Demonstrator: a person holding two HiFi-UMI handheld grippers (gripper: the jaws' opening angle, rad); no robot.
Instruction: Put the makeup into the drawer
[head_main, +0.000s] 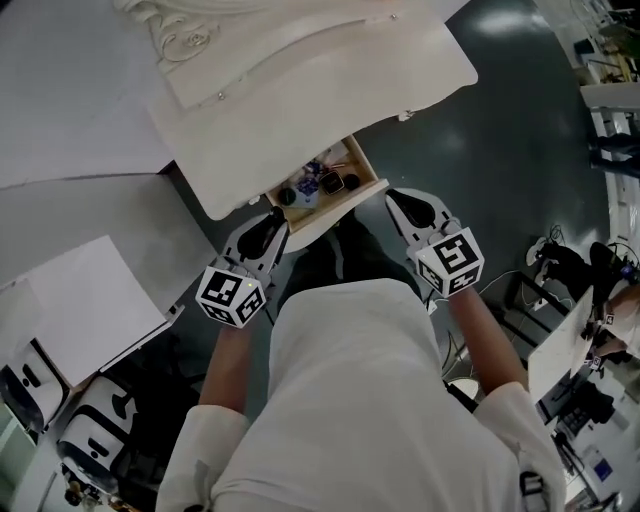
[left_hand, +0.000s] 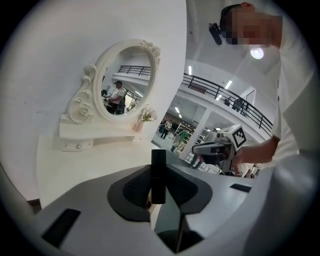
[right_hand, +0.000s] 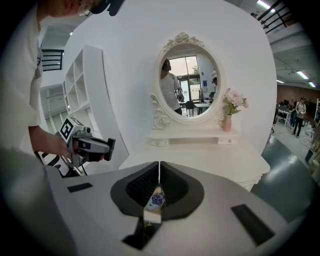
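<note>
Left tongs (left_hand: 159, 186) tight on upright black makeup tube (left_hand: 158, 167); right tongs (right_hand: 159, 179) pressed together.

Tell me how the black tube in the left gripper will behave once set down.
The black tube looks rigid and smooth, so it may slip in the left gripper if held loosely. Slim and tall, it would probably tip if stood upright, and might roll lying in the drawer.

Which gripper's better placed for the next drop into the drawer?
Left. The left gripper grips a black tube at the front of the open drawer. The right gripper is equally near, but its jaws are together, empty.
</note>
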